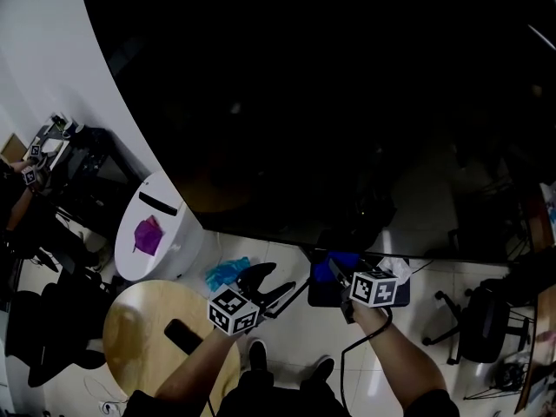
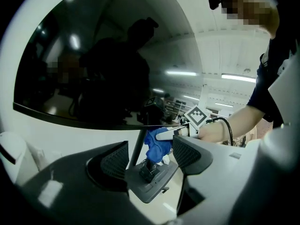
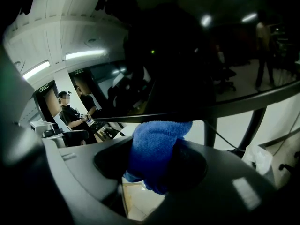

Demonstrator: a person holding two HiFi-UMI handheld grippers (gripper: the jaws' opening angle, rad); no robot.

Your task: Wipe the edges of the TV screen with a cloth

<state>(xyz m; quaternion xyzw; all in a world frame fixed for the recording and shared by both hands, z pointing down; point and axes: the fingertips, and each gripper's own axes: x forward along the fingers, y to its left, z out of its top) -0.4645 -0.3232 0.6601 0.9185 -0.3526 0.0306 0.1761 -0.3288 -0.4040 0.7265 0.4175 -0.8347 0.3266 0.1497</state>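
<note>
The black TV screen (image 1: 347,102) fills most of the head view, and its bottom edge (image 1: 365,248) runs just above my hands. My right gripper (image 1: 337,272) is shut on a blue cloth (image 1: 346,261), which is held up at that bottom edge. In the right gripper view the blue cloth (image 3: 157,146) bulges between the jaws right under the screen's edge (image 3: 197,112). My left gripper (image 1: 282,292) is open and holds nothing, a little left of the right one. In the left gripper view, the cloth (image 2: 157,146) and the TV stand's base (image 2: 152,178) lie beyond the spread jaws.
A white rounded unit (image 1: 161,233) with a purple thing on it stands at the lower left. A round wooden table (image 1: 143,337) bears a dark phone (image 1: 182,335). A teal bundle (image 1: 226,272) lies on the floor. An office chair (image 1: 478,320) stands right. A seated person (image 3: 70,116) is behind.
</note>
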